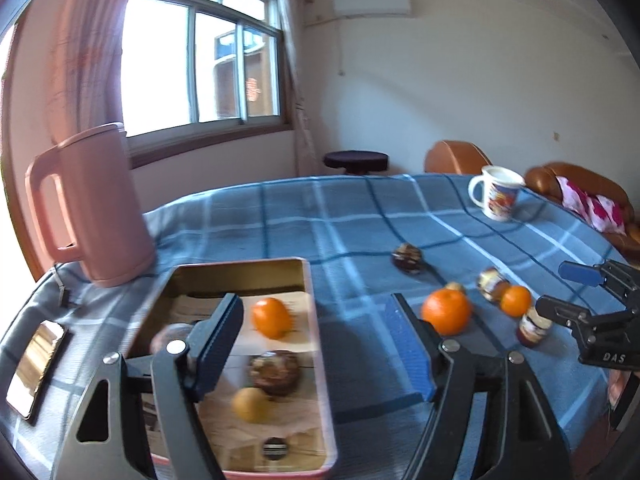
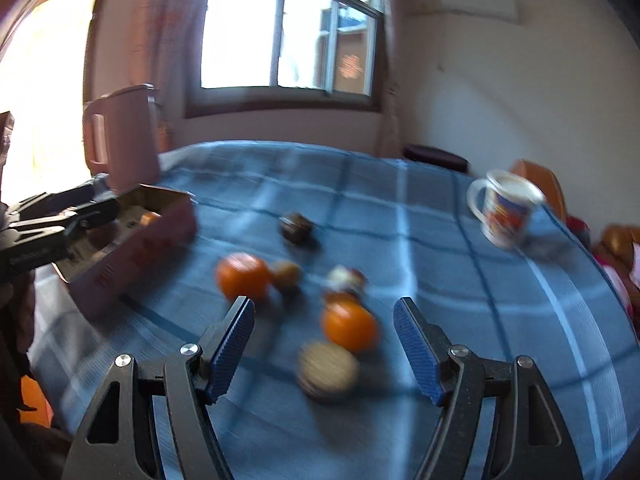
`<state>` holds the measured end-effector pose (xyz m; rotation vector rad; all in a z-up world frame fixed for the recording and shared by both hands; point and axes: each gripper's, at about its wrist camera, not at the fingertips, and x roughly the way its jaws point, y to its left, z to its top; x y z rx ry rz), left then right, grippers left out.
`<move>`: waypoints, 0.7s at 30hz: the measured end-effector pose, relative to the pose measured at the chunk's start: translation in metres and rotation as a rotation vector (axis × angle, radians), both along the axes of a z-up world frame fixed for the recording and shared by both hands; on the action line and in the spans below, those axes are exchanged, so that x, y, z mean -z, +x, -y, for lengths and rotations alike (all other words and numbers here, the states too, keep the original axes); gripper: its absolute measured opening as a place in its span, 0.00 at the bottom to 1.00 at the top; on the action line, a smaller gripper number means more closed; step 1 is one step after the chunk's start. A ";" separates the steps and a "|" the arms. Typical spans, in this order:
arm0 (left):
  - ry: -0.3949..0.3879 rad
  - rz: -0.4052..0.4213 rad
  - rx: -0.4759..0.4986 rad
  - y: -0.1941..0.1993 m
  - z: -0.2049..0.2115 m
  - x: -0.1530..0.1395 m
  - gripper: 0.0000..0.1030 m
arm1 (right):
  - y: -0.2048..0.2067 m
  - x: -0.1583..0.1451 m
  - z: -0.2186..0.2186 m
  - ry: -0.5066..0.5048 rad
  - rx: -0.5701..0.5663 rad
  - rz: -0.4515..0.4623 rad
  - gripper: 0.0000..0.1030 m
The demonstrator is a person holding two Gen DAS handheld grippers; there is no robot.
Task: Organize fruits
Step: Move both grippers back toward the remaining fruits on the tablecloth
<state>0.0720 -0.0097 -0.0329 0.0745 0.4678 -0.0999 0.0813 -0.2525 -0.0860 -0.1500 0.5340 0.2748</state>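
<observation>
Fruit half sorted: some lies in the tin tray [image 1: 316, 344], the rest loose on the blue checked tablecloth [image 1: 340, 216].

A pink jug [image 1: 94, 204] stands at the far left, a white printed mug [image 1: 498, 192] at the far right; what either holds cannot be seen. The open tray, near left, holds an orange [image 1: 271, 317], a brown round fruit [image 1: 275, 372] and a small yellow fruit [image 1: 250, 404]. Right of the tray, on the cloth, lie a large orange [image 1: 447, 311], a smaller orange [image 1: 516, 300] and several blurred dark-and-pale pieces. The left gripper [image 1: 316, 344] is released over the tray's right edge, grasping nothing; the right gripper [image 2: 324, 346] is released above the loose pile, empty.
</observation>
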 end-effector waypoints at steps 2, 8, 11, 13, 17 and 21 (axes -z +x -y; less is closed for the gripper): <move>0.016 -0.005 0.024 0.000 0.011 0.001 0.74 | 0.001 0.006 0.009 0.003 0.014 -0.028 0.71; 0.046 -0.019 0.062 0.001 0.030 0.004 0.84 | 0.007 0.016 0.012 0.039 -0.014 -0.097 0.71; 0.049 -0.034 0.072 0.005 0.034 0.006 0.84 | 0.012 0.020 0.007 0.037 -0.022 -0.130 0.71; 0.056 -0.040 0.078 0.006 0.038 0.008 0.85 | 0.017 0.025 0.005 0.035 -0.026 -0.158 0.71; 0.064 -0.051 0.093 0.008 0.044 0.012 0.85 | 0.026 0.030 0.004 0.044 -0.034 -0.215 0.65; 0.067 -0.049 0.103 0.008 0.048 0.011 0.85 | 0.039 0.036 0.003 0.055 -0.044 -0.269 0.55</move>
